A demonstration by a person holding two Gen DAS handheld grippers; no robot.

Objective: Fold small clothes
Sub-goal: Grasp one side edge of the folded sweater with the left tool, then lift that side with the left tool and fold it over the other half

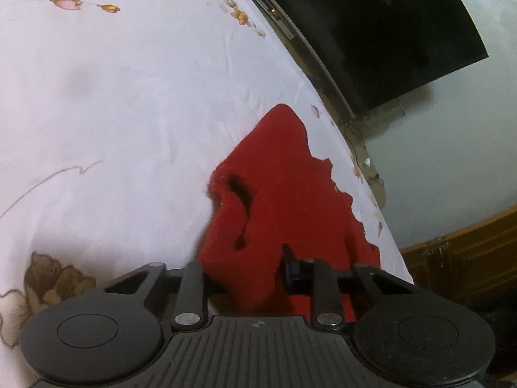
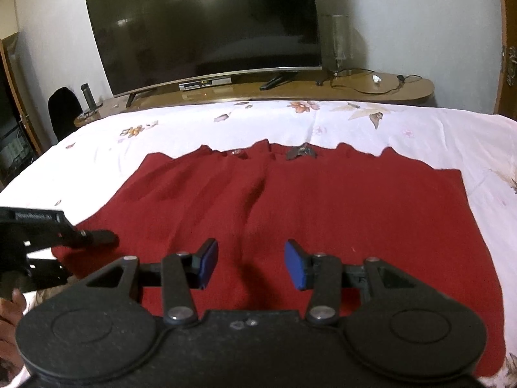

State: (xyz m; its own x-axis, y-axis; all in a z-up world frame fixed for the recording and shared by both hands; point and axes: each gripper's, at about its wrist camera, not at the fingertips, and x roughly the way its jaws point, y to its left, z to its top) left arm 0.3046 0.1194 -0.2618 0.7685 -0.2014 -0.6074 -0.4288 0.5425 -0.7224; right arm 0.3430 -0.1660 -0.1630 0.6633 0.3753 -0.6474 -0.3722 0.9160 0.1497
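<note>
One red knitted garment [image 2: 290,213] lies on one bed with a white floral sheet [image 2: 387,126]. Two black two-finger tongs are in view: the left tongs [image 2: 97,237] and the right tongs [image 2: 250,263], the latter with two blue pads [image 2: 295,265]. On the one curved wooden counter [image 2: 416,89] stand one dark flat television [image 2: 206,26], one silver set-top box [image 2: 205,84] and one clear glass lamp [image 2: 339,45]

Bed [image 2: 404,129] w/ white floral sheet fills the foreground. Behind it a long wood shelf [image 2: 371,92] along a pale wall [image 2: 404,16], carrying a big dark TV [image 2: 206,29], set-top box [image 2: 205,84], glass vase [image 2: 339,45] & cables. Wood door [image 2: 509,48] at right; black chair [image 2: 64,110] at left.
</note>
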